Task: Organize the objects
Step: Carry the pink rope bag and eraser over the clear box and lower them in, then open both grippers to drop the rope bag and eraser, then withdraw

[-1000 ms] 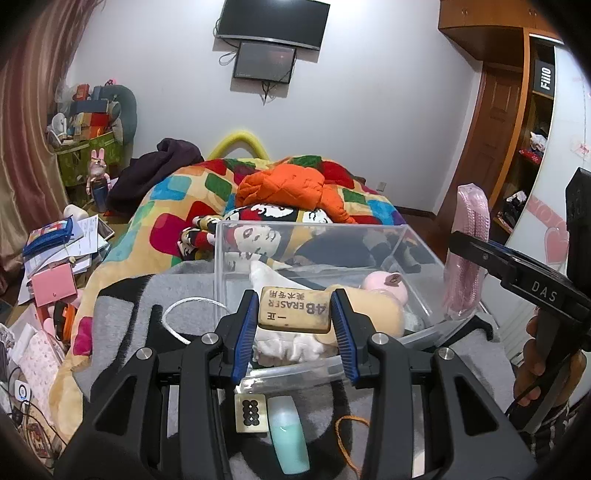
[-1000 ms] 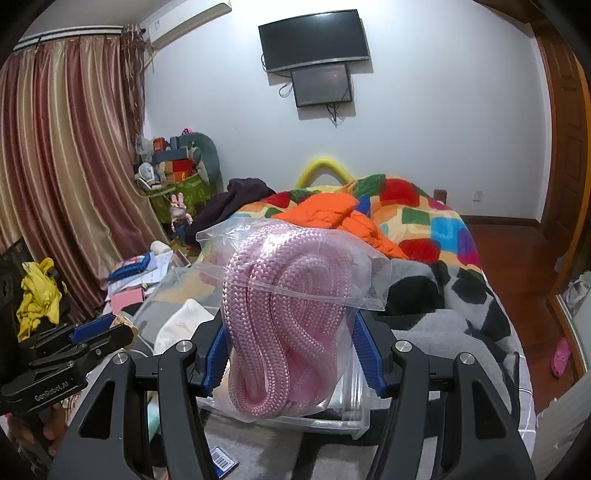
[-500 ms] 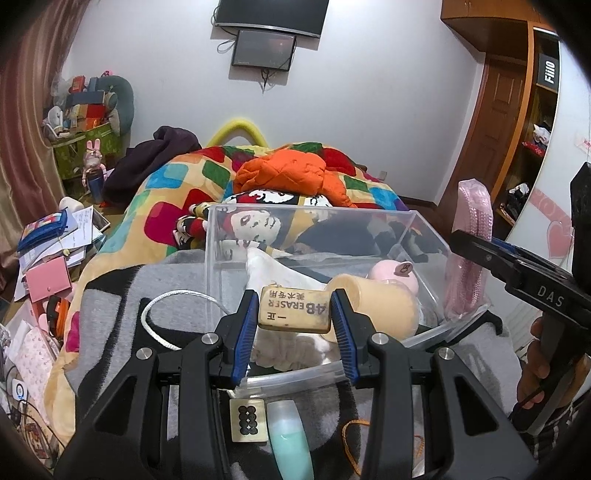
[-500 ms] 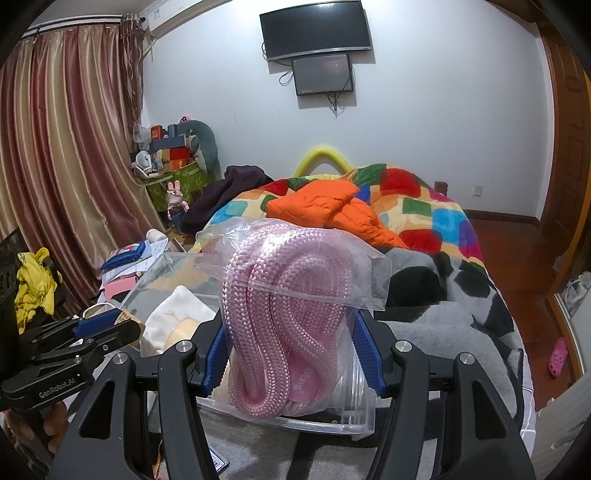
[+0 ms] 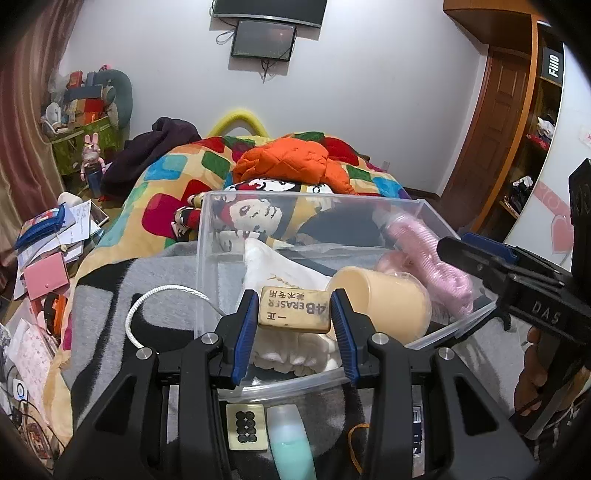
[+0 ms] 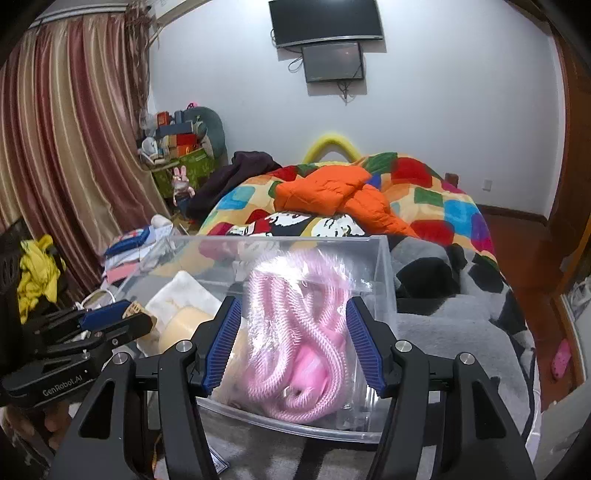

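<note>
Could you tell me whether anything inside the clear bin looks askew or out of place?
Yes: the beige cup in the clear bin lies tipped on its side against the white cloth, not upright. Nothing looks spilled or damaged.

Prob. home bedroom: bed [image 6: 424, 206], curtains [image 6: 74, 147], wall TV [image 6: 325, 22]
</note>
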### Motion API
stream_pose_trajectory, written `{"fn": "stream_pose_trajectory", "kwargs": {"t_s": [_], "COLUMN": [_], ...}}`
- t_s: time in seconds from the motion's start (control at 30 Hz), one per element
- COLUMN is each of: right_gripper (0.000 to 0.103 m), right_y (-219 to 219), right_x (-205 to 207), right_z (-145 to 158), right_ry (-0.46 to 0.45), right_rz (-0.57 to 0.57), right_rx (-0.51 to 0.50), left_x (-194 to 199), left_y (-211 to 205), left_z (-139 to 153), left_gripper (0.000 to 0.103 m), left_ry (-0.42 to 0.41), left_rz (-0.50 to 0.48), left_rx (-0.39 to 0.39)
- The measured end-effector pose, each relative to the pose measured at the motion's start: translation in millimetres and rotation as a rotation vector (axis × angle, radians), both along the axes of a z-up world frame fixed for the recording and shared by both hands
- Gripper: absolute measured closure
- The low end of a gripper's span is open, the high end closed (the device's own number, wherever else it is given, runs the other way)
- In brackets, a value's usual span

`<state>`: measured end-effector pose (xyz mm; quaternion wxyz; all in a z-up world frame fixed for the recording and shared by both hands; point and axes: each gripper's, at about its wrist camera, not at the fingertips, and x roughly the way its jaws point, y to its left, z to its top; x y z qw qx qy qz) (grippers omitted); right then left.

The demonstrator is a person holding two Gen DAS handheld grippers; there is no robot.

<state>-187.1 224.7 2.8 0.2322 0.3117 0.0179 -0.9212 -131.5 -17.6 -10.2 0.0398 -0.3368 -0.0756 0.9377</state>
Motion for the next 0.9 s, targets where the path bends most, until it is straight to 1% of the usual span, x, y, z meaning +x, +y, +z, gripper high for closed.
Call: {"fn": "stream_pose_trajectory", "kwargs": {"t_s": [0.17, 0.3, 0.43, 0.5, 0.57, 0.7, 0.73, 0.77, 0.8, 0.87, 0.9], "right_gripper": [0.048, 0.047, 0.046, 0.043, 0.039, 0.038, 0.038, 0.037, 0.036, 0.026, 0.026], "right_y": [-4.5, -5.9, -8.0, -8.3, -8.7, -10.9, -11.7, -12.7, -13.2, -13.7, -12.8], "right_x": [-2.4, -3.8, -1.8, -0.7, 1.2, 6.2, 7.7, 9.0, 10.3, 13.2, 15.2], "right_z": [-7.6, -13.4, -15.6, -15.9, -15.1, -13.4, -12.9, -12.1, -11.6, -10.0, -9.2], "right_ry": [-0.017, -0.040, -0.041, -0.042, -0.038, -0.021, -0.019, -0.016, -0.014, -0.006, 0.002], "right_rz": [0.011, 0.024, 0.030, 0.036, 0.042, 0.047, 0.049, 0.050, 0.050, 0.047, 0.044], "right_rx": [0.010, 0.015, 0.032, 0.035, 0.035, 0.053, 0.057, 0.061, 0.064, 0.065, 0.063], "left_x": [-1.2, -1.7, -1.6, -0.1, 0.5, 3.4, 4.0, 4.2, 5.5, 8.4, 9.9], "left_y": [3.8, 5.1, 5.5, 5.6, 5.3, 4.5, 4.3, 4.4, 4.5, 4.9, 4.7], "left_z": [-1.8, -2.5, -2.9, -1.8, -0.6, 2.5, 2.7, 2.8, 3.6, 5.4, 6.4], "left_gripper": [0.063, 0.063, 0.063, 0.063, 0.063, 0.063, 0.062, 0.059, 0.056, 0.054, 0.054], "left_ry": [-0.003, -0.006, -0.011, -0.007, -0.001, 0.008, 0.009, 0.010, 0.012, 0.020, 0.023], "left_rz": [-0.004, -0.011, -0.014, -0.013, -0.013, -0.015, -0.015, -0.015, -0.014, -0.011, -0.012], "left_rx": [-0.020, -0.021, -0.022, -0.022, -0.020, -0.017, -0.016, -0.017, -0.018, -0.022, -0.024]}}
